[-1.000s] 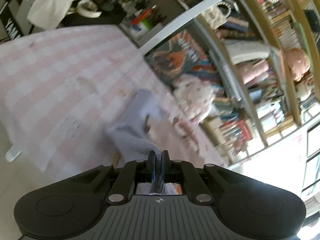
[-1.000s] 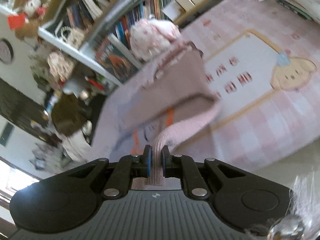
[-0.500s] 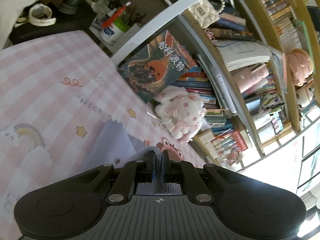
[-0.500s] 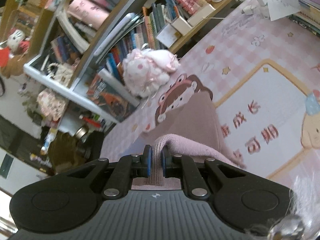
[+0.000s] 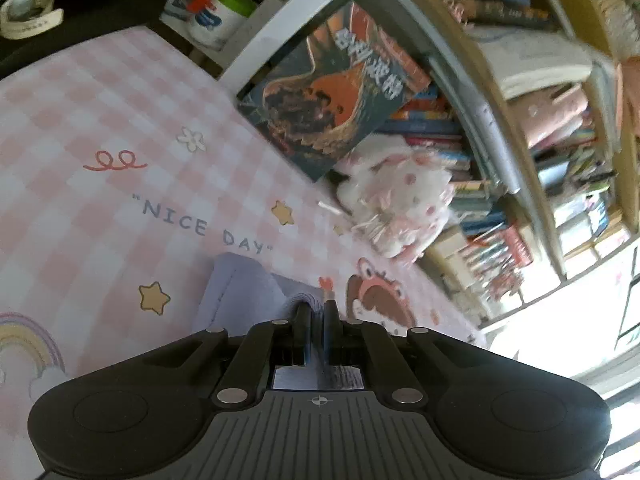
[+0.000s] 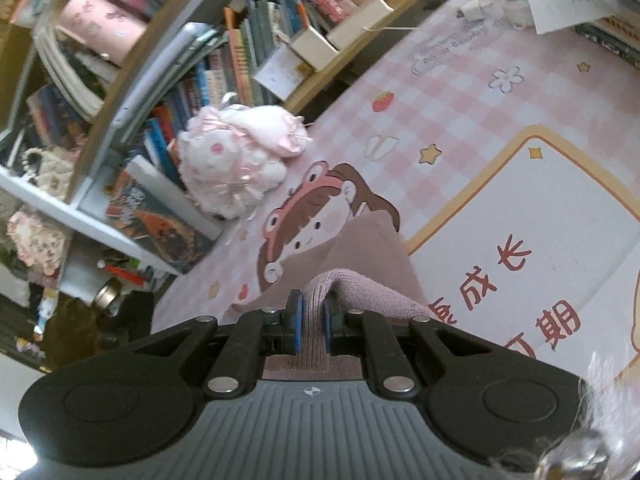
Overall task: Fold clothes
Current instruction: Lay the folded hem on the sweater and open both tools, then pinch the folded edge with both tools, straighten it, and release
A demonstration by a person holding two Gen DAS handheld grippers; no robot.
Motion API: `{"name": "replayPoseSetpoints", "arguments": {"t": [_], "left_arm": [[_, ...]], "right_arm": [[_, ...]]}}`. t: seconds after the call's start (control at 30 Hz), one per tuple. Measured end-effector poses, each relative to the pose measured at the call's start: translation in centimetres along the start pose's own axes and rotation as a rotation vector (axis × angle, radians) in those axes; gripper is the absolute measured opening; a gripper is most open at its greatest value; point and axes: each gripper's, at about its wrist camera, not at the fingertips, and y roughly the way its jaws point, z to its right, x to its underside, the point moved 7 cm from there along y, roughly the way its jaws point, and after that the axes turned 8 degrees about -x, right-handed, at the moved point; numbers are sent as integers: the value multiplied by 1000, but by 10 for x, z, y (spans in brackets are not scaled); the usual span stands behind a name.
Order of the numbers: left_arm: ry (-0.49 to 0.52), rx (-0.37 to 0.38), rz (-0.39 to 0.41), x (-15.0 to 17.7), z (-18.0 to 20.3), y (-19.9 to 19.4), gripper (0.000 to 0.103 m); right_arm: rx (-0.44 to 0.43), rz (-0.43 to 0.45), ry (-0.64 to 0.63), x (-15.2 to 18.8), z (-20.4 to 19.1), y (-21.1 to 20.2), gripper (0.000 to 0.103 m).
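Both tongs [image 5: 315, 311] [image 6: 312, 305] pinching garment [image 6: 372, 256], cloth draped just ahead.

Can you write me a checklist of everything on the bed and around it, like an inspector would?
Surface: pink checked sheet printed with stars, a rainbow and "NICE DAY".
Job's things: a knit garment, looking lilac in the left view and dusty pink in the right, lying on the sheet.
Clutter: plush toy at the sheet's edge.
Grippers: left hand-held gripper shut on the garment; right hand-held gripper shut on the garment.
Cables: thin white cable leading to a plug.
Surroundings: bookshelf crammed with books; pen cup.
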Motion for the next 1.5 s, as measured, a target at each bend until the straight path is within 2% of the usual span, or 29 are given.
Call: {"name": "replayPoseSetpoints", "arguments": {"t": [0.13,0.17,0.2,0.27,0.3,0.43,0.57,0.67,0.77,0.83,0.87,0.9,0.93,1.0,1.03,1.1,1.23,1.33,1.43,1.47,1.5], "left_arm": [[77,-30,-16,-4,2,13,17],[97,-37,-21,-6,3,16,28],[116,-45,-25,-7,3,20,42],[189,-78,40,-10,3,14,53],[229,-95,68,-11,2,10,54],[377,-136,67,-3,1,11,54],[511,-165,74,7,10,24,54],[602,-184,94,12,22,40,52],[739,-212,79,21,33,63,52],[845,-234,61,30,36,76,33],[896,-249,56,35,37,80,1],[931,-264,68,36,38,80,3],[924,-260,104,33,39,73,3],[823,-220,181,17,40,51,2],[749,-203,181,8,35,46,2],[633,-188,132,-3,19,52,2],[601,-237,27,6,-3,87,3],[587,-246,26,8,-7,89,4],[570,-241,23,7,-8,86,10],[558,-237,25,5,-8,84,11],[545,-237,29,3,-6,81,11]], "right_arm": [[59,0,10,-1,9,14,14],[80,10,0,-2,10,15,25],[101,20,-10,-3,11,16,40],[140,36,-66,-5,10,15,44],[160,34,-108,-6,8,15,44],[246,-5,-337,-2,-1,21,44],[312,-47,-604,6,-15,38,51],[335,-57,-694,4,-19,58,50],[354,-67,-743,0,-20,78,47],[367,-80,-756,-3,-18,90,37],[375,-92,-758,-3,-17,95,20],[381,-102,-756,-3,-15,98,7],[384,-108,-750,-4,-13,99,7],[368,-78,-722,-8,-15,93,5],[349,-42,-681,-13,-16,85,5],[320,17,-595,-24,-15,72,5],[347,-46,-583,-23,4,97,5],[346,-67,-534,-23,19,112,5],[333,-67,-512,-25,21,112,6],[332,-70,-513,-25,20,111,7],[330,-69,-512,-26,19,109,14]]}}
